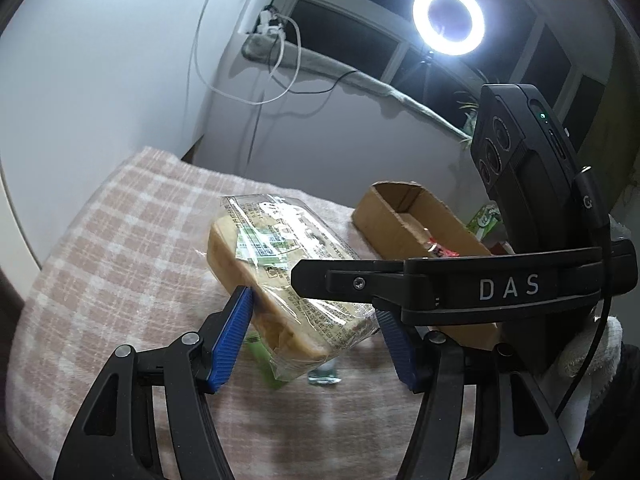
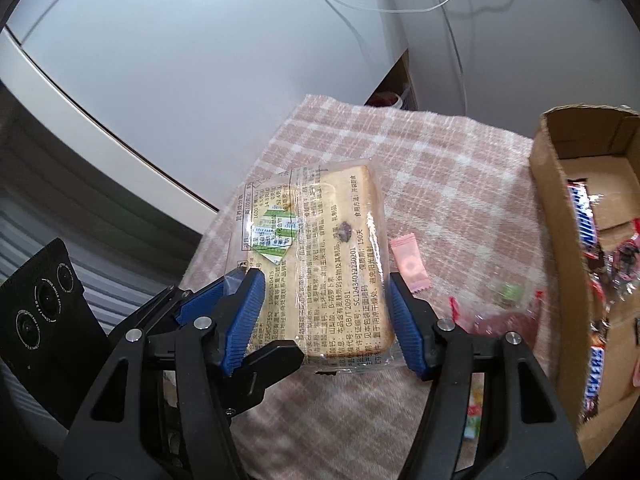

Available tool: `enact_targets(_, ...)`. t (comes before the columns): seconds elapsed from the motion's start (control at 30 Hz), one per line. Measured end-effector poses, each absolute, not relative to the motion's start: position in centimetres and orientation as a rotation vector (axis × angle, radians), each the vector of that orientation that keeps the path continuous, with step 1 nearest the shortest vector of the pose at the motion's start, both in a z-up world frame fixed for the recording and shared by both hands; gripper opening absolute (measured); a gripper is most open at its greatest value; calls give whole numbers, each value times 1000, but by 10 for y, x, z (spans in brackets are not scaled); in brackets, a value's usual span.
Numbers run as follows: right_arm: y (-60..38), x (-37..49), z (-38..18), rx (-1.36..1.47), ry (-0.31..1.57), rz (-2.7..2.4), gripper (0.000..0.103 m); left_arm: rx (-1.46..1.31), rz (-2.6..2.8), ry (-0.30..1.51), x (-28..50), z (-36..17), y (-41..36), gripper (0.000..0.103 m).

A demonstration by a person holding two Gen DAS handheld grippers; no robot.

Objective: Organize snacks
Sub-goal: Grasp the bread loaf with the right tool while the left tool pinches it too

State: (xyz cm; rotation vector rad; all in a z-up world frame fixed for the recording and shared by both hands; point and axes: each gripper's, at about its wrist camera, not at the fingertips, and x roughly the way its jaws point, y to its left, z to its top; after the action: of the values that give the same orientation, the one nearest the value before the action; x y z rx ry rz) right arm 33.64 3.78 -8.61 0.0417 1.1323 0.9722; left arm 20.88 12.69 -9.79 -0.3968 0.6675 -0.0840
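A clear-wrapped bread slice packet (image 1: 280, 276) (image 2: 320, 260) is held in the air above the pink checked cloth (image 1: 100, 260). My left gripper (image 1: 316, 336) and my right gripper (image 2: 326, 320) each have their blue pads against opposite sides of the packet. The right gripper's body crosses the left wrist view over the packet. The cardboard box (image 2: 560, 240) at the right holds Snickers bars (image 2: 584, 224) and other wrapped sweets; it also shows in the left wrist view (image 1: 400, 216).
A pink candy sachet (image 2: 410, 264), a red-wrapped sweet (image 2: 492, 316) and small candies lie on the cloth (image 2: 440, 160) beside the box. A green packet (image 1: 260, 356) lies under the bread. A ring light (image 1: 448, 18) stands behind, with cables on the wall.
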Motion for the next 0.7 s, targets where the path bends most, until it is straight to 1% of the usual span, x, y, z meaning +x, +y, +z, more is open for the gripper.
enact_targets(0.4, -33, 334, -53, 93, 1057, 903, 64, -325, -164, 617, 208, -62, 80, 62)
enact_targets(0.7, -92, 346, -49, 142, 1034, 838, 64, -287, -246, 614, 229, -48, 33, 62)
